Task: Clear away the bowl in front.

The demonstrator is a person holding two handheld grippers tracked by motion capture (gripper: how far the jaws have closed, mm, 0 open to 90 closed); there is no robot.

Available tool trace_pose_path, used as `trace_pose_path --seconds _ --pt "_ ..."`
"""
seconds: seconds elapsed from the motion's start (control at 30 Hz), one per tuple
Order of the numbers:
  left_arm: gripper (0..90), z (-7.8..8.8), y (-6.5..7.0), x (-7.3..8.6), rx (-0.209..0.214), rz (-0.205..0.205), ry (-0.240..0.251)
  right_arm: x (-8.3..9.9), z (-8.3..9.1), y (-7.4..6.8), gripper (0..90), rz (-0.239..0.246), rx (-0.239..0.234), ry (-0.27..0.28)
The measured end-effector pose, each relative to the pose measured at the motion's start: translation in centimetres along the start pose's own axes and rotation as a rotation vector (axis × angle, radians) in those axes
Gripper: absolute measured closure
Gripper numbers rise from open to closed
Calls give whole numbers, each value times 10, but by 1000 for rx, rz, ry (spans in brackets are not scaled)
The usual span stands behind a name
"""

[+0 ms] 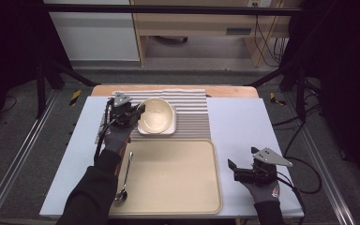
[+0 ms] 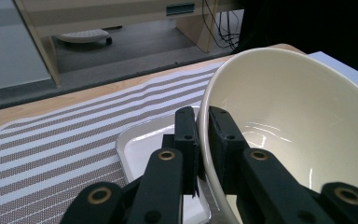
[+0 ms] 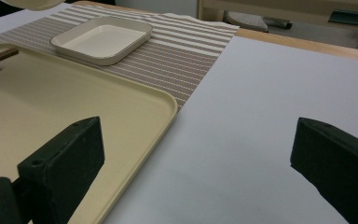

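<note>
Left tongs clenched on near-left rim of cream bowl: one jaw inside, one outside, wall pinched between. Bowl tilted, lifted clear above white square dish, at far centre of desk on striped mat. Seen in left gripper view as bowl filling right side, dish below. Right tongs released, jaws wide apart, nothing between, resting at near right on white sheet, just right of beige tray. Spoon along tray's left edge.
</note>
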State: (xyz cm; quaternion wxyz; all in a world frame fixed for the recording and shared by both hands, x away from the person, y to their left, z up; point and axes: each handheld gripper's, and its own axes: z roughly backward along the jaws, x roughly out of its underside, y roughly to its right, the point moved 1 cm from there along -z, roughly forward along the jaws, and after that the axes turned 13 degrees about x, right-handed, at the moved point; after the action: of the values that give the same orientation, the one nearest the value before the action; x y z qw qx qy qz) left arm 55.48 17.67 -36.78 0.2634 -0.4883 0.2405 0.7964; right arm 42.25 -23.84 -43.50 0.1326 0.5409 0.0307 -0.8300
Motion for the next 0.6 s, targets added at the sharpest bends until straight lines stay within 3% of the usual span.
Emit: trace_pose_path --seconds 0.23,0.6 --pt "819 19 15 9 36 -38 10 0 0 -1 31 0 1 0" --pt "819 35 32 34 91 -49 16 0 0 -2 32 3 1 -2"
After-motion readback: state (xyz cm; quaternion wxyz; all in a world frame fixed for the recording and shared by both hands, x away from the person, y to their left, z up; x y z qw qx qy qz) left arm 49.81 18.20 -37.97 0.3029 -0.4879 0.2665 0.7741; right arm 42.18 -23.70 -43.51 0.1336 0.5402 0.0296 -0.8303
